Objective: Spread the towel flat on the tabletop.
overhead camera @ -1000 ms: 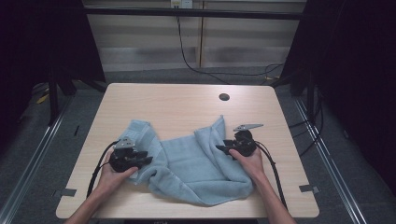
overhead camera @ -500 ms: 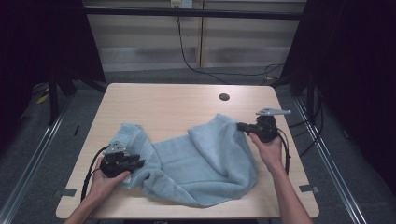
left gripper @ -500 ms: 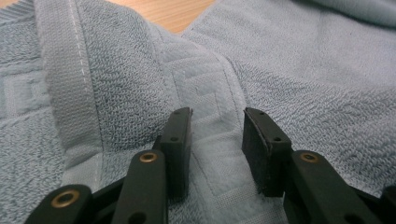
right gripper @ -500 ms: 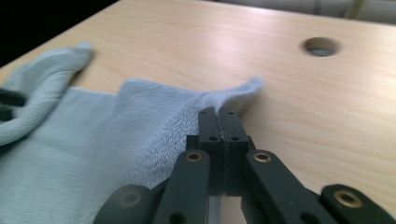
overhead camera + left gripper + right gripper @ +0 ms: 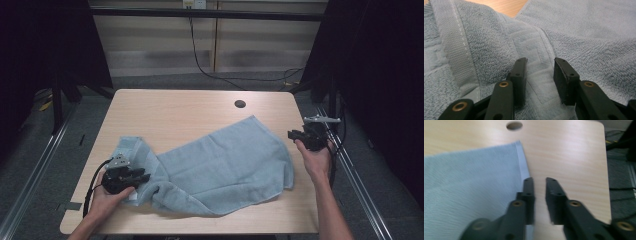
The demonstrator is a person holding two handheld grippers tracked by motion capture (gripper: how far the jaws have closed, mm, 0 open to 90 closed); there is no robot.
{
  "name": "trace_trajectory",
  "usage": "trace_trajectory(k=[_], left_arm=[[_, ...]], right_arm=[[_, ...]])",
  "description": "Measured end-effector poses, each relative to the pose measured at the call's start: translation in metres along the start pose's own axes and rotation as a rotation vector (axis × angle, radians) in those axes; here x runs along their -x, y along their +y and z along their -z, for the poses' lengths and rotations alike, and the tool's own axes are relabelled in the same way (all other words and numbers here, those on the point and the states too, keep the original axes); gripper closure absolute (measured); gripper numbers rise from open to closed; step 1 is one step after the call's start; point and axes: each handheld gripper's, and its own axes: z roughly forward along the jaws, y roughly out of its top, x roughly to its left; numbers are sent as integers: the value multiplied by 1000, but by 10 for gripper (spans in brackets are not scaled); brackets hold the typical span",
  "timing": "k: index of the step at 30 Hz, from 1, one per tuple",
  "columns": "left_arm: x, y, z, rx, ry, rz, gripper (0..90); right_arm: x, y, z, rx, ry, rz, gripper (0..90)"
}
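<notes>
A light blue towel (image 5: pixel 225 160) lies spread across the wooden table (image 5: pixel 175 110), bunched at its left end. My left gripper (image 5: pixel 144 178) rests on that bunched end. In the left gripper view its jaws (image 5: pixel 540 62) pinch a ridge of the towel's woven band (image 5: pixel 534 50). My right gripper (image 5: pixel 292 134) hovers past the towel's right edge, near the table's right side. Its jaws (image 5: pixel 539 180) have just been opening and stand a little apart with nothing between them. The towel's hem (image 5: pixel 522 165) lies just left of them.
A round cable hole (image 5: pixel 240 104) sits in the table's far right part, also visible in the right gripper view as the cable hole (image 5: pixel 514 125). Bare wood (image 5: pixel 569 157) runs right of the towel. A black cable hangs on the wall behind.
The right gripper travelled right and upward, drawing the folded towel out flat, then let its edge go. The left gripper shifted slightly left with the towel's end.
</notes>
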Motion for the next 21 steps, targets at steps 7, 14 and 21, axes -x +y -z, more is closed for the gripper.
trace_trajectory(k=[7, 14, 21], left_arm=[[-1, 0, 1, -2, 2, 11, 629], [-4, -1, 0, 14, 4, 40, 633], [-8, -1, 0, 19, 3, 46, 634]], right_arm=[[-32, -33, 12, -40, 136, 58, 797], [-41, -93, 35, -74, 118, 73, 727], [-37, -114, 36, -108, 103, 76, 568]])
